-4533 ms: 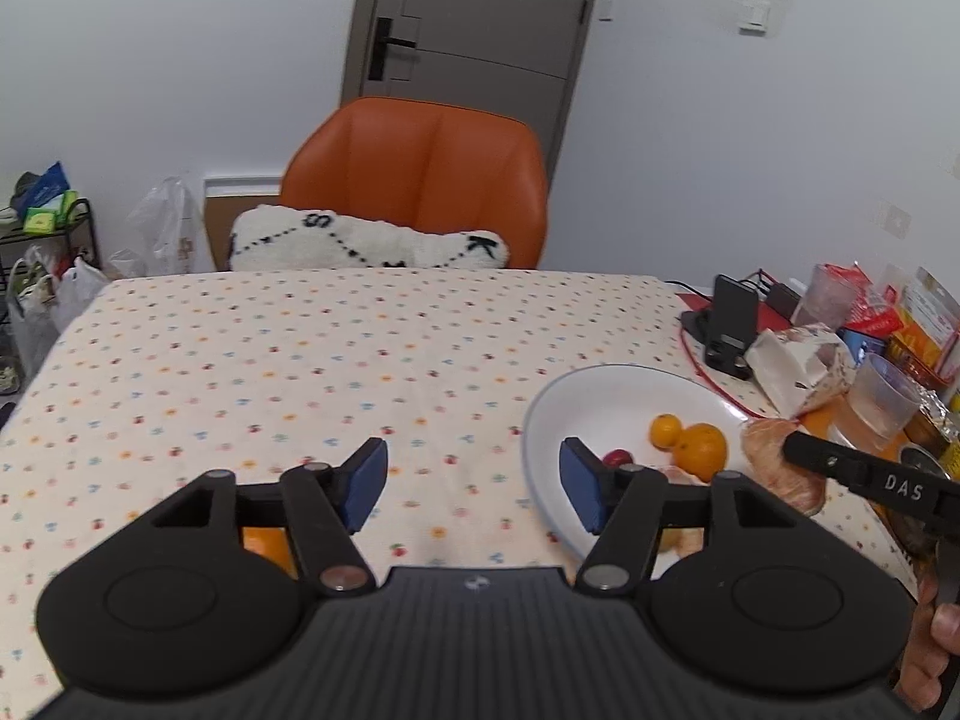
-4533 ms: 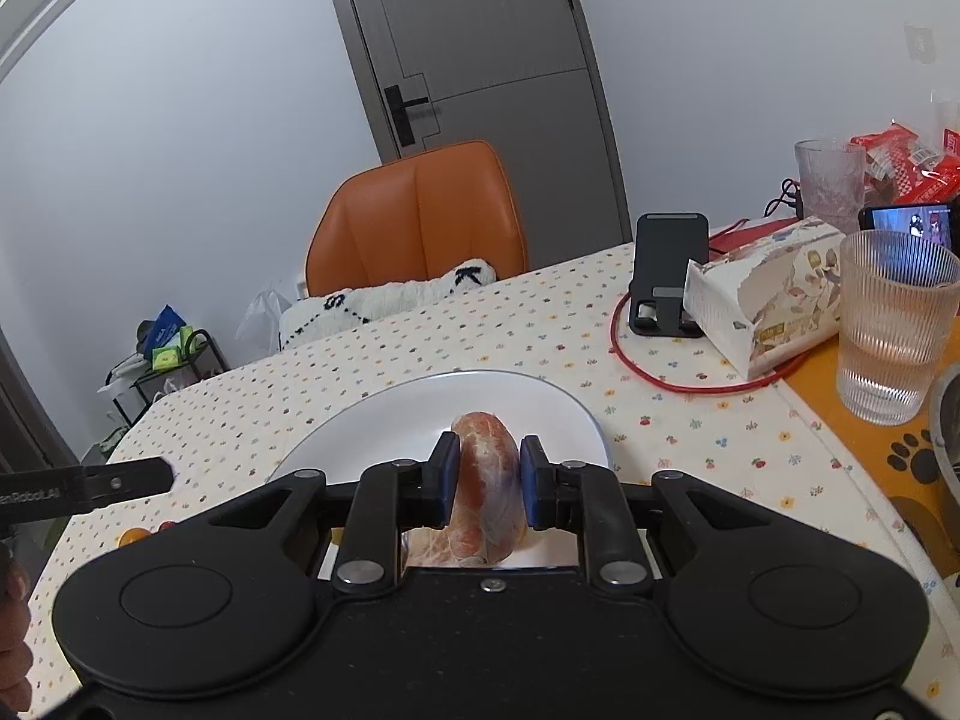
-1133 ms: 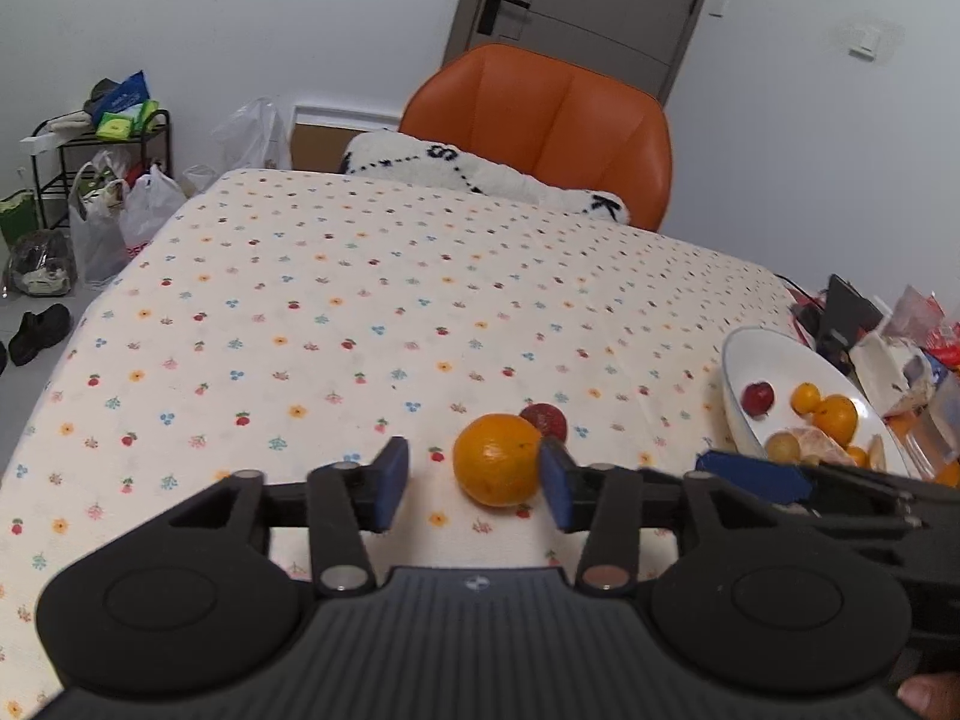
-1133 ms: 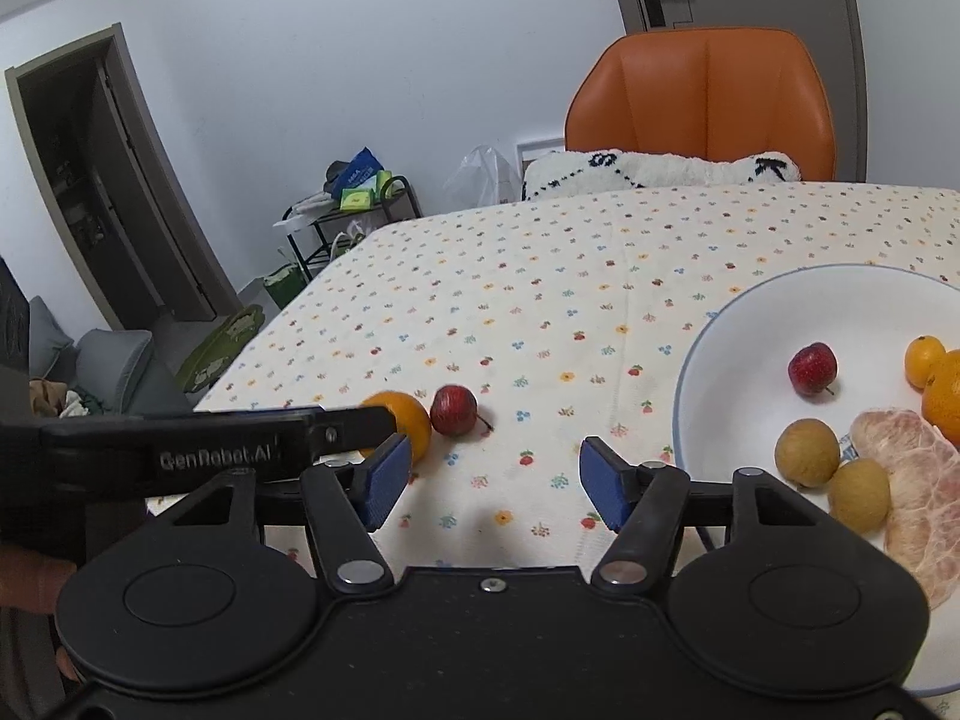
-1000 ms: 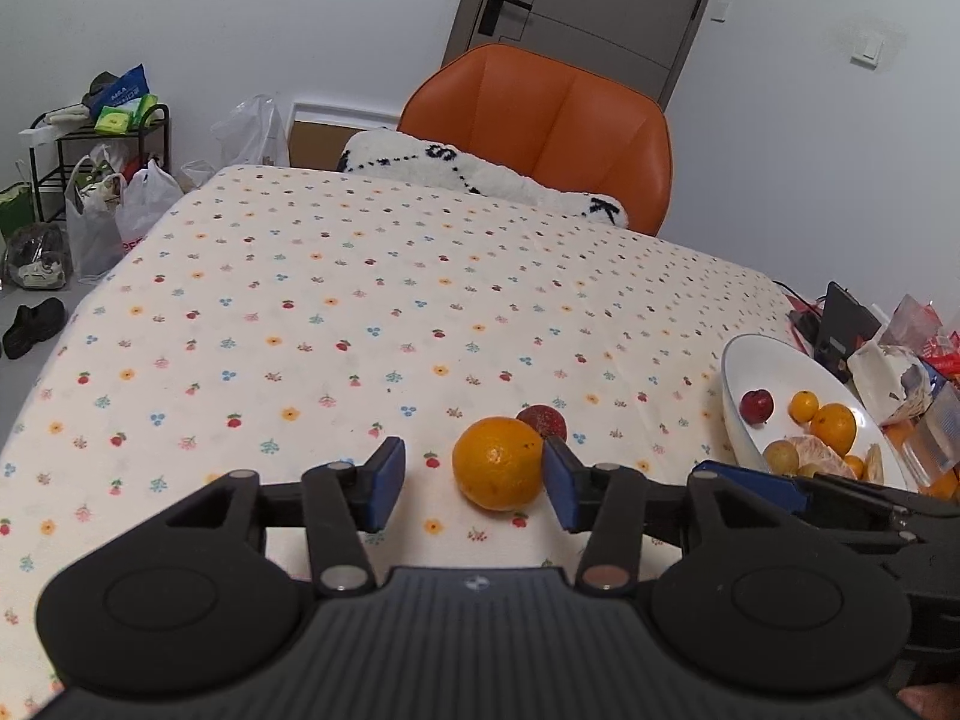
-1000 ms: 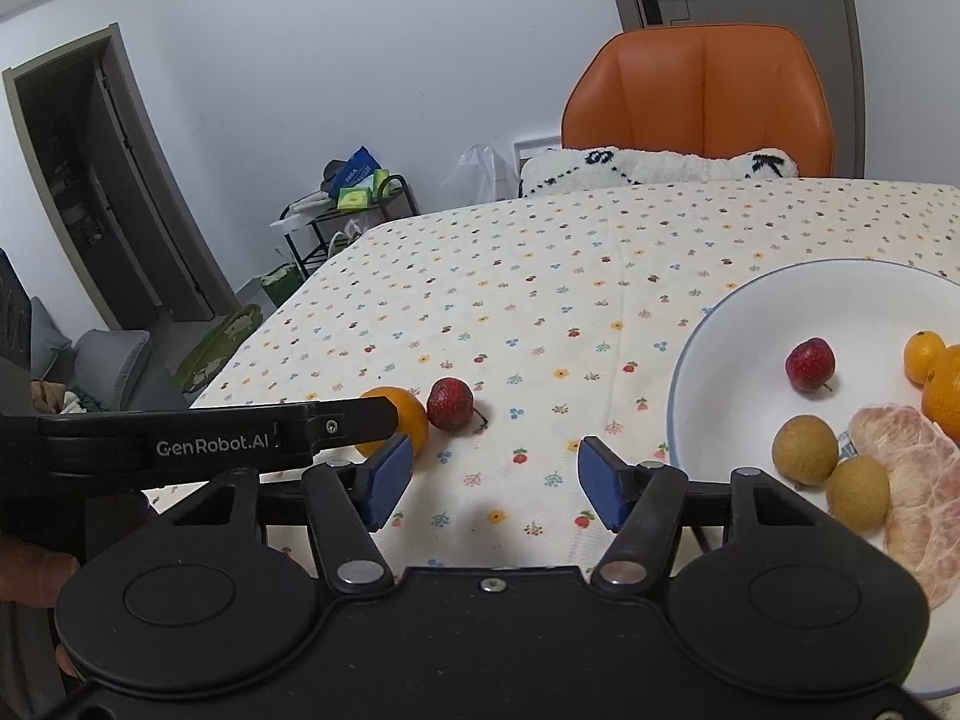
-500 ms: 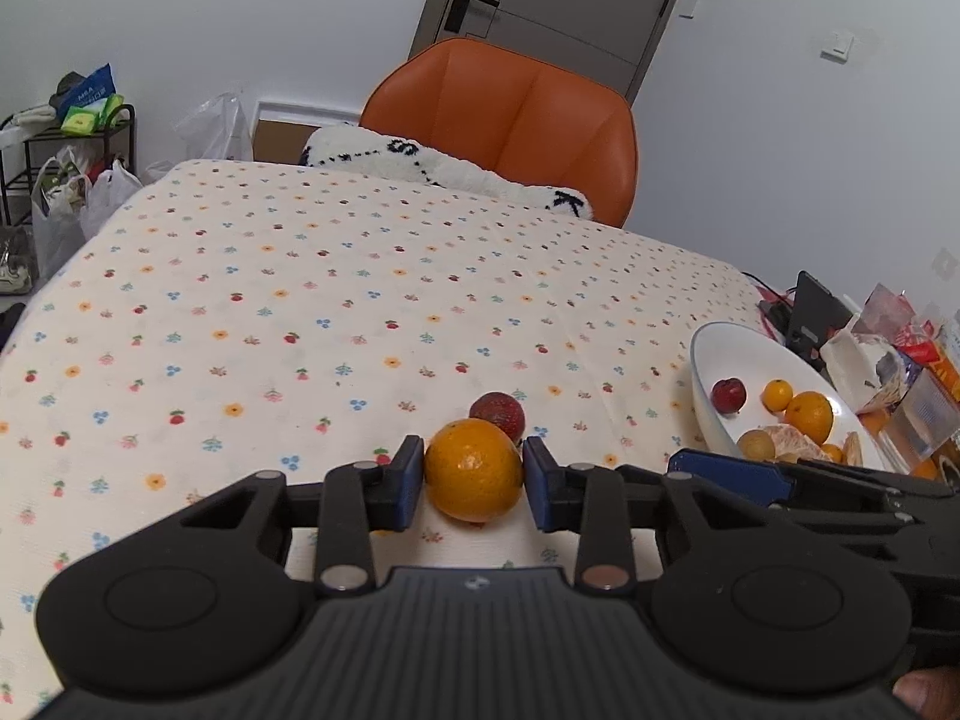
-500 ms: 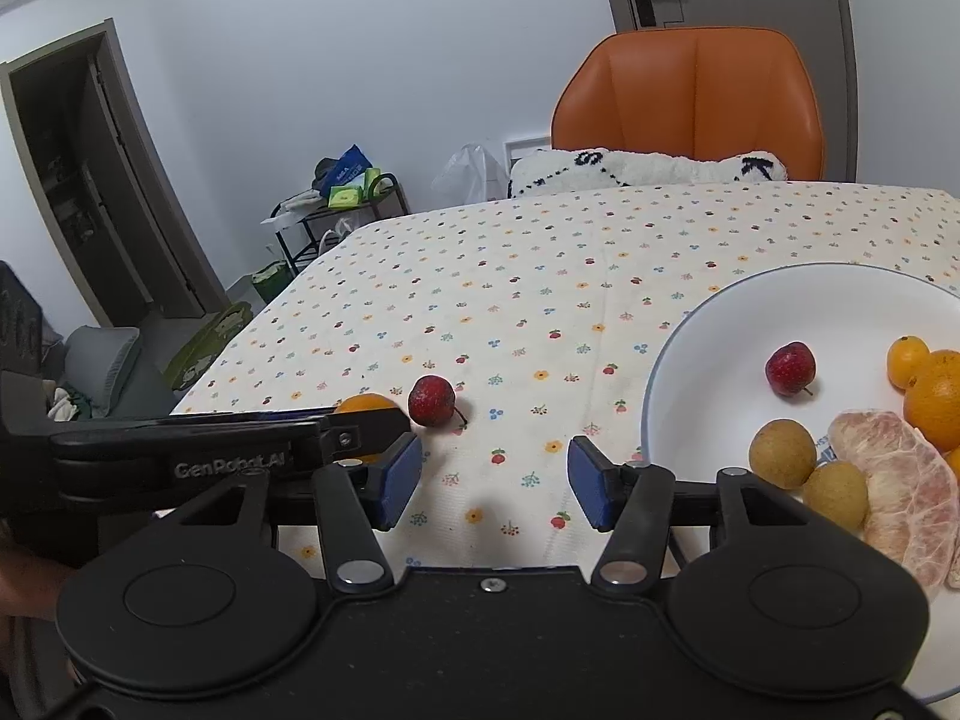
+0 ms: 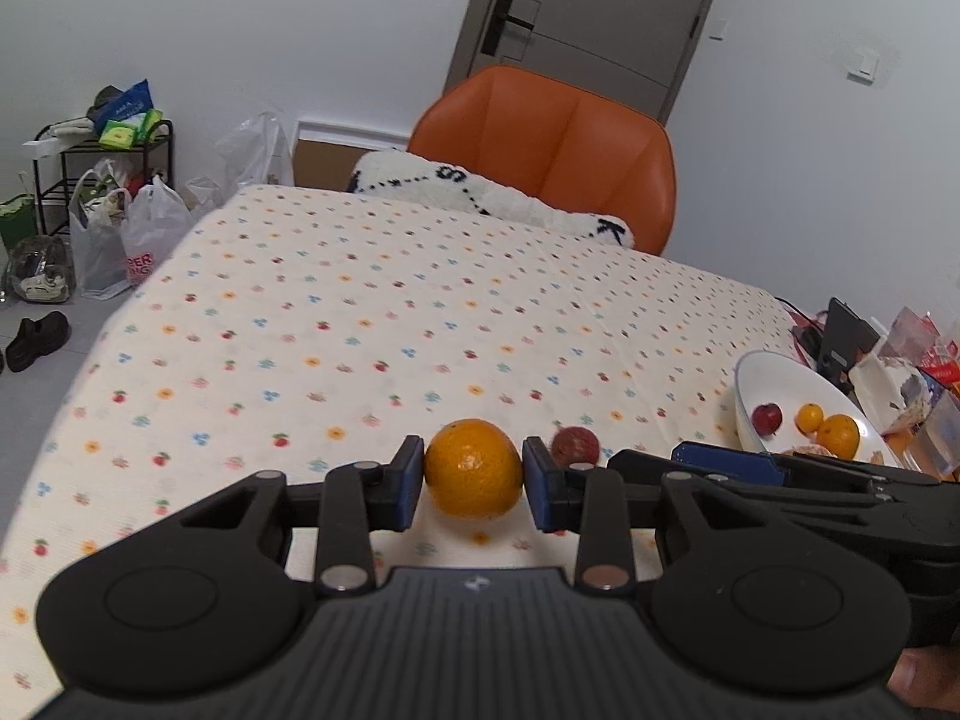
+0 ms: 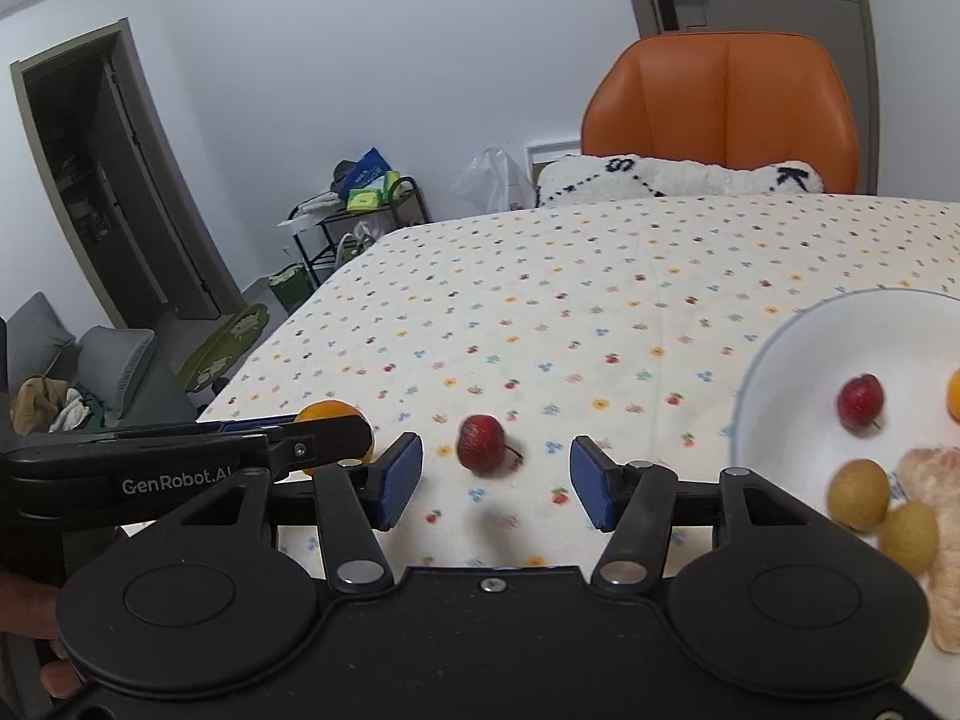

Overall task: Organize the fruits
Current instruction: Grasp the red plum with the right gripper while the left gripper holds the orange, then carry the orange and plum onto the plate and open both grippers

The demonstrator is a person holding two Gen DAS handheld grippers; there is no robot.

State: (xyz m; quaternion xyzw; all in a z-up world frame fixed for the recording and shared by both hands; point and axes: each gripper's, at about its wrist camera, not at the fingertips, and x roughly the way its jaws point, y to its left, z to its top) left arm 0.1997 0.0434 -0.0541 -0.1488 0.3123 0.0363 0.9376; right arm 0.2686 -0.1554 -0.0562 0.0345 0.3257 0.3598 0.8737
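The left gripper [image 9: 474,483] is closed on the orange [image 9: 474,468], its blue pads pressed against both sides of the fruit just above the dotted tablecloth [image 9: 372,330]; just to the right, a small red fruit [image 10: 481,443] lies on the cloth, ahead of the gap of the right gripper [image 10: 493,491], whose jaws stand wide apart and hold nothing; farther right sits the white plate [image 10: 798,348], carrying another red fruit, small oranges, two yellow-brown fruits and a peeled segment.
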